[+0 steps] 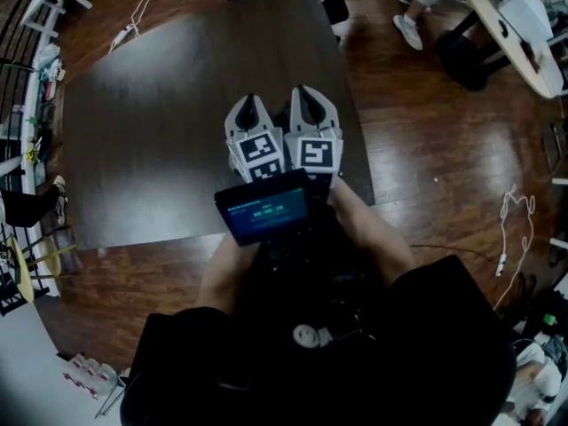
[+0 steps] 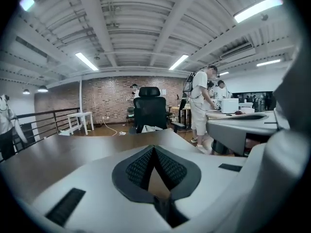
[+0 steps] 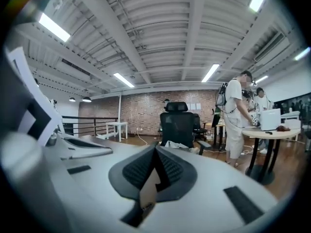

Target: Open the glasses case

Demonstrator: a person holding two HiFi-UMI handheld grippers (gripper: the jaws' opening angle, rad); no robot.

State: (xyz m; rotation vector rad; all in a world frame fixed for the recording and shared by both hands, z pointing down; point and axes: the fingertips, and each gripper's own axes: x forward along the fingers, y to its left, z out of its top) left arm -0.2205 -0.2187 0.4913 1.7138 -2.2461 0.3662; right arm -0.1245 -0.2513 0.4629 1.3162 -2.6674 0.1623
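No glasses case shows in any view. My two grippers are held side by side in front of the person's chest, above the near edge of the dark brown table (image 1: pixel 151 122). The left gripper (image 1: pixel 249 103) and the right gripper (image 1: pixel 307 92) both point away over the table top. In the left gripper view the left gripper (image 2: pixel 153 148) has its dark ribbed pads (image 2: pixel 138 168) meeting at the tips, with nothing held. In the right gripper view the right gripper (image 3: pixel 156 148) has its pads (image 3: pixel 137 170) closed to a point too, and only a thin pale sliver shows behind them.
A small device with a lit screen (image 1: pixel 264 209) hangs at the person's chest, just behind the grippers. A black office chair (image 2: pixel 149 109) stands at the table's far edge. A person (image 3: pixel 236 115) stands at a round white table (image 1: pixel 519 34) to the right. White cables (image 1: pixel 513 224) lie on the wood floor.
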